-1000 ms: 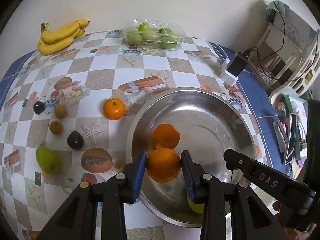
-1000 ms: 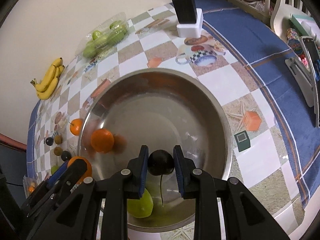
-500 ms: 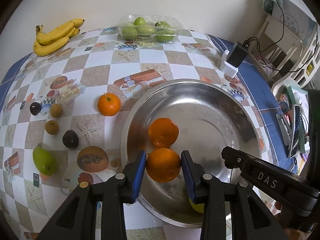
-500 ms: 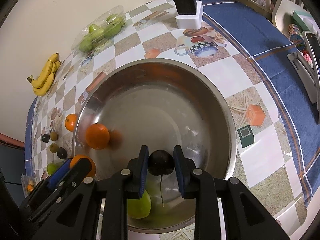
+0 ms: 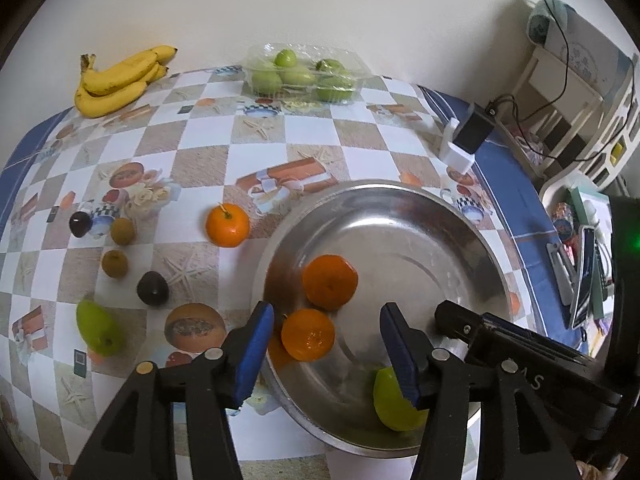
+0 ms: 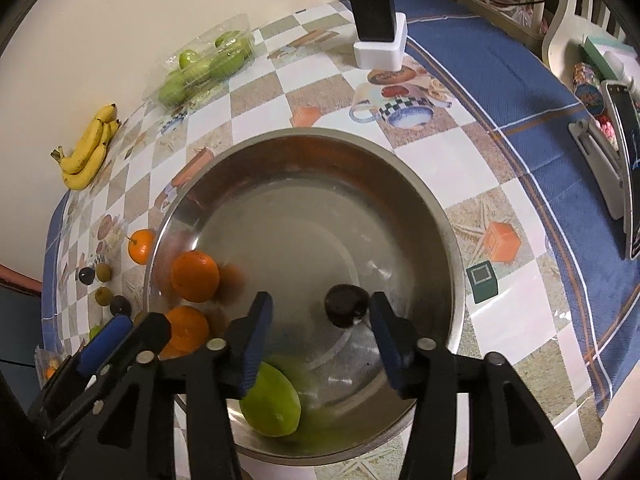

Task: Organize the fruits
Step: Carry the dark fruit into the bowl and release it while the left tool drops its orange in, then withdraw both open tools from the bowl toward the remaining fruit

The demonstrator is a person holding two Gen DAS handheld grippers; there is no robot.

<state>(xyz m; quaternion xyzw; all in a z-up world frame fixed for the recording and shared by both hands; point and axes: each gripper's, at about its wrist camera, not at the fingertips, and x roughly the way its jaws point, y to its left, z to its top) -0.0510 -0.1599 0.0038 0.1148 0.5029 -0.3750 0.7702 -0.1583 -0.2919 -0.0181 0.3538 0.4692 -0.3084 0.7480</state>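
Observation:
A steel bowl (image 5: 440,216) (image 6: 448,240) sits on the checked tablecloth. My left gripper (image 5: 326,340) hangs over its near-left side, jaws opening; the orange (image 5: 307,335) it held lies free in the bowl beside a second orange (image 5: 330,281). My right gripper (image 6: 320,328) is also opening over the bowl; a dark round fruit (image 6: 346,305) lies loose between its pads, close to the right one. A green fruit (image 6: 272,400) (image 5: 394,406) rests at the bowl's near wall. On the table stay another orange (image 5: 227,225), a green mango (image 5: 97,328), a dark avocado (image 5: 152,288) and small brown fruits (image 5: 115,263).
Bananas (image 5: 120,80) and a clear box of green fruits (image 5: 304,76) lie at the table's far edge by the wall. A black charger on a white block (image 6: 380,24) stands beyond the bowl. A phone on a stand (image 6: 624,160) and clutter crowd the right side.
Both grippers have opened. The left one let go of the orange, which dropped into the bowl; the right one released the dark fruit, now lying on the bowl's floor.

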